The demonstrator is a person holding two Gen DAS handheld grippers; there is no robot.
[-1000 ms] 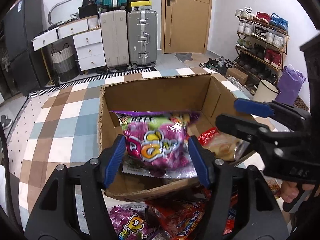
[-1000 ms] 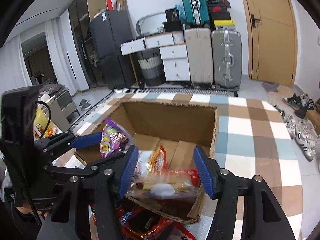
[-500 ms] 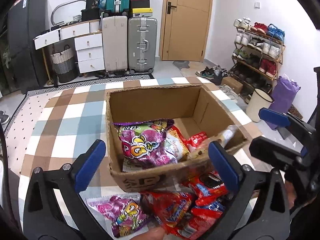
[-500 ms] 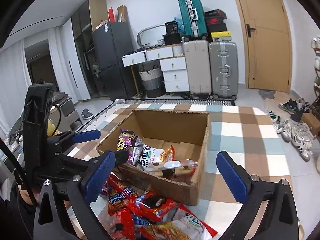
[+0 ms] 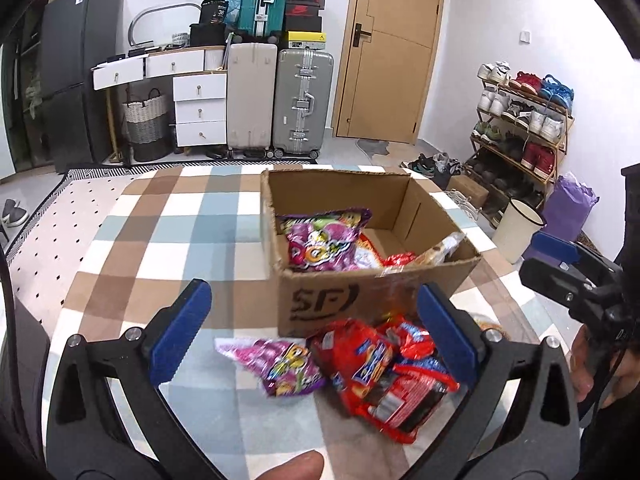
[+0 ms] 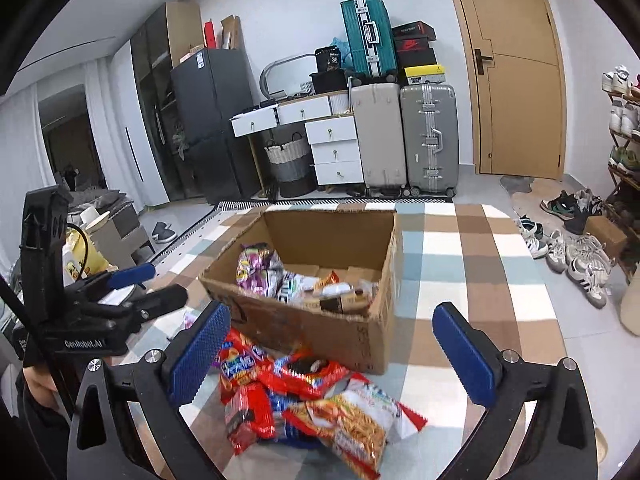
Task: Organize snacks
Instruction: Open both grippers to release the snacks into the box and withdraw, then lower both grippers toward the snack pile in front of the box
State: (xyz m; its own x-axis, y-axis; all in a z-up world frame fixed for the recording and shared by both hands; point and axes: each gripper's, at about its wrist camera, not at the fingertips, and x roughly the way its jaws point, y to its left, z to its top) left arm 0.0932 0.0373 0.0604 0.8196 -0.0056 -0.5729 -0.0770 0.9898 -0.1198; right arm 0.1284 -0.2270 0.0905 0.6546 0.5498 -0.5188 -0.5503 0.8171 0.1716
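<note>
Now both tools are empty, their blue jaws standing wide apart, so the step in hand looks like the gap between one drop into the box and the next pick. The left tool (image 5: 314, 326) hangs above the loose pile with nothing between its jaws; the right tool (image 6: 340, 350) does the same on its own side.

The cardboard box (image 5: 360, 300) sits just beyond both tools on the checked tabletop (image 5: 168, 240), open at the top. Inside, a purple snack bag (image 5: 320, 240) leans at the end nearer the left tool, with a red wrapper (image 5: 400, 258) and a clear-wrapped pastry (image 5: 444, 246) beside it toward the right corner. Much of the box floor at the far side is bare, so there is room.

What remains lies right under the tools, against the near wall of the box: a second purple bag (image 5: 286, 368) below the left tool's middle, a heap of red packets (image 5: 384, 376) toward its right jaw, and an orange noodle-snack bag (image 6: 352, 420) low between the right tool's jaws.

The task seems partly done. The next move probably calls for each tool to dip onto a single packet, close on its crinkly edge without dragging its neighbours, then lift over the box wall.
</note>
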